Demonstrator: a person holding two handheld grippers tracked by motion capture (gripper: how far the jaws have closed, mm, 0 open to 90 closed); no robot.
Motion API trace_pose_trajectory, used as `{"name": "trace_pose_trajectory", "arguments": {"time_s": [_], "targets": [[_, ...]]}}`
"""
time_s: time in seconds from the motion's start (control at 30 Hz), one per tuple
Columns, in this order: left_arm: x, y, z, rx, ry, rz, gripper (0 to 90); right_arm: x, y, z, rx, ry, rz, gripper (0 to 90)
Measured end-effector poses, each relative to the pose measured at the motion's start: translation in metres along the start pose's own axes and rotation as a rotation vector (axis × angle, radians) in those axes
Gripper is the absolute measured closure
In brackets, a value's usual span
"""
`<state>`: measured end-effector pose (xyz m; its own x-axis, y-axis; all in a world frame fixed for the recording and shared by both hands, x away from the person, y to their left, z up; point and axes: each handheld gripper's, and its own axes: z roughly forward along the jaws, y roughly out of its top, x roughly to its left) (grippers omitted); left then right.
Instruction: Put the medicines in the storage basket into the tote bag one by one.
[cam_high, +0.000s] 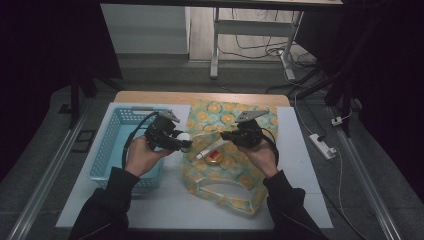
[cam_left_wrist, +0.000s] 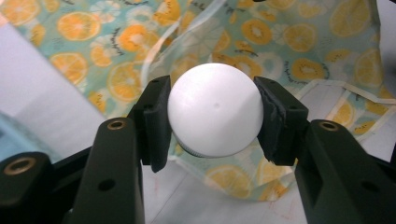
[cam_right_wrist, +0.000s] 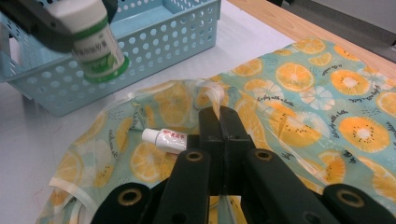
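- The left gripper (cam_left_wrist: 212, 122) is clamped on the white cap of a bottle (cam_left_wrist: 214, 116), one pad at 9 o'clock and one at 3 o'clock of the cap. In the right gripper view the bottle (cam_right_wrist: 93, 39) hangs tilted in the air in front of the basket (cam_right_wrist: 154, 44), clear of the bag (cam_right_wrist: 299, 79).
- To do this step well, I judge the hand should carry the bottle toward 9 o'clock, over the basket (cam_high: 112, 145) rim, lower it, then let go (the cap is round, so a steady squeeze matters).
- The tube (cam_high: 211, 148) lies inside the bag's mouth, cap toward 9 o'clock.
- The right gripper (cam_right_wrist: 219, 122) is closed on the bag's clear edge and holds the mouth up; it should stay lifted.
- The basket looks empty where its floor shows; the bag (cam_high: 225, 170) holds the tube and a small round thing I cannot make out.
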<state>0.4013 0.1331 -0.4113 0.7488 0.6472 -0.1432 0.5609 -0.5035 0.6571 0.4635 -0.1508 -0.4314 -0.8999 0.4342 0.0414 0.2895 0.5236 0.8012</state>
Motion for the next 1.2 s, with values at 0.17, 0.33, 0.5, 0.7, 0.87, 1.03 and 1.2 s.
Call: {"name": "trace_pose_trajectory", "arguments": {"time_s": [0.17, 0.33, 0.5, 0.7, 0.87, 1.03, 1.2], "targets": [[-0.008, 0.004, 0.012, 0.001, -0.023, 0.018, 50.3, -0.001, 0.000, 0.000, 0.000, -0.001, 0.001, 89.7], [-0.016, 0.011, 0.024, 0.011, -0.038, 0.045, 50.4, -0.001, 0.000, -0.001, -0.004, -0.003, 0.003, 89.7], [-0.021, 0.017, 0.036, 0.015, -0.053, 0.065, 50.4, -0.002, -0.001, -0.001, -0.002, -0.004, 0.007, 89.7], [-0.027, 0.025, 0.050, 0.020, -0.067, 0.086, 50.4, -0.003, -0.001, -0.001, -0.005, -0.006, 0.008, 89.7], [-0.031, 0.031, 0.064, 0.018, -0.079, 0.099, 50.4, -0.004, -0.001, -0.001, -0.007, -0.005, 0.007, 89.7], [-0.034, 0.036, 0.076, 0.024, -0.080, 0.109, 50.3, -0.005, -0.002, -0.002, -0.008, -0.006, 0.012, 89.7], [-0.033, 0.039, 0.088, 0.034, -0.077, 0.110, 50.3, -0.007, -0.002, -0.002, -0.008, -0.010, 0.012, 89.7]]}}
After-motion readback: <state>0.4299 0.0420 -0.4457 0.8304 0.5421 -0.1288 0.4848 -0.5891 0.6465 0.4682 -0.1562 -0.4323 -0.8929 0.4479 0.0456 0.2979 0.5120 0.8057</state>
